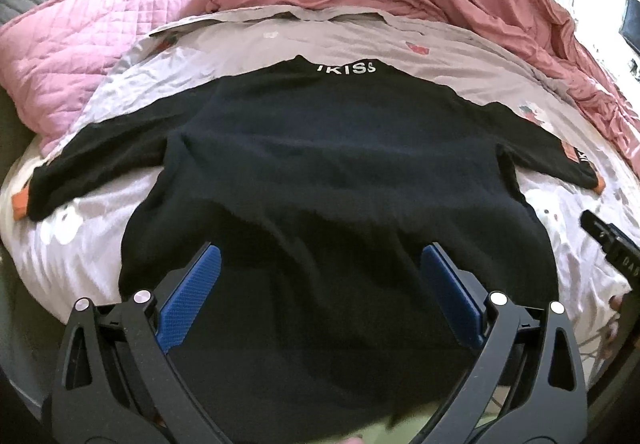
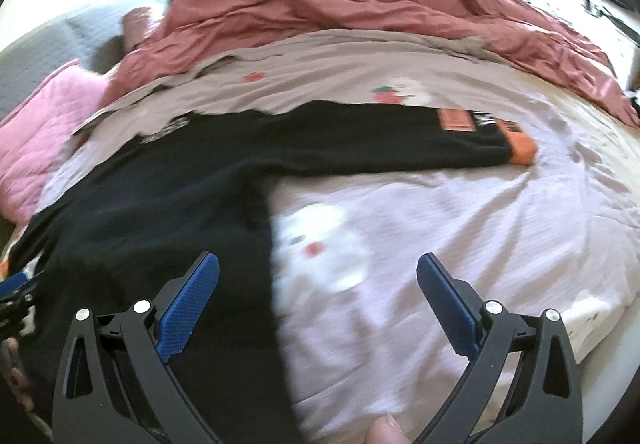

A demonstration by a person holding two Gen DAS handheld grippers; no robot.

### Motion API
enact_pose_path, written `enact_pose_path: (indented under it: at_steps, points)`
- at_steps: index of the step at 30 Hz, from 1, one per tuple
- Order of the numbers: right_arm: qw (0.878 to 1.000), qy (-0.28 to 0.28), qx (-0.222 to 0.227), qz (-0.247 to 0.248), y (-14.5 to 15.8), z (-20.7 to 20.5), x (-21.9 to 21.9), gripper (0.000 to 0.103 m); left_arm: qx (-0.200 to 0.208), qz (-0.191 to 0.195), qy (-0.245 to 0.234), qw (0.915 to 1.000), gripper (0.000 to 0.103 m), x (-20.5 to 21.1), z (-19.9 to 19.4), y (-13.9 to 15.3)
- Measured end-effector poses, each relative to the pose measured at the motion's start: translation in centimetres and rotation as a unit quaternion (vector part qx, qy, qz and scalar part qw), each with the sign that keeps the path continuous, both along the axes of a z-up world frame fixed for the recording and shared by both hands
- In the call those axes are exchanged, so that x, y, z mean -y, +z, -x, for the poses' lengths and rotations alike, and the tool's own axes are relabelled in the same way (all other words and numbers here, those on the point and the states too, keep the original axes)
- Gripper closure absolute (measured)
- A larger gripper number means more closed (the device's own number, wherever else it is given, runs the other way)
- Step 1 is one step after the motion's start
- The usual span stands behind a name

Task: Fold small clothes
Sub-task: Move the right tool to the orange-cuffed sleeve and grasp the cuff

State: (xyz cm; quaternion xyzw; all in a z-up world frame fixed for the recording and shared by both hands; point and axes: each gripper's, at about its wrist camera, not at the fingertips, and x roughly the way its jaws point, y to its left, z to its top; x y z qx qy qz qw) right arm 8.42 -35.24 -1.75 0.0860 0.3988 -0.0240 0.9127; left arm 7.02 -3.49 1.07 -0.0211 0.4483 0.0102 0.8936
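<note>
Black sweater [image 1: 320,171] lies flat on pale printed bedsheet [image 2: 460,211], sleeves out, orange cuffs [image 2: 524,151]. Left gripper [image 1: 320,276] spread wide over hem, holding nothing. Right gripper [image 2: 318,280] spread, straddling sweater's side edge, empty. Knit matte, slightly fuzzy; pink quilt [image 1: 80,55] bunched beyond.

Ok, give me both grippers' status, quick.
Left gripper: open, holding nothing, over the black sweater.
Right gripper: open, holding nothing, at the sweater's edge.

"IKISS" on black sweater [image 1: 320,171] collar
</note>
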Motion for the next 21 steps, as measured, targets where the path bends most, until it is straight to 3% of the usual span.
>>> enact_pose_path:
  at_steps: [15,21]
  points:
    - [0.992,-0.117,-0.001,0.035,-0.6,-5.7,11.7,0.004,-0.013,-0.013,0.017,0.9997,0.009,0.2,-6.8,-0.7]
    - [0.989,-0.137,-0.004,0.048,-0.7,-7.9,15.6,0.004,-0.013,-0.028,0.027,0.9992,0.009,0.1,-9.8,-1.3]
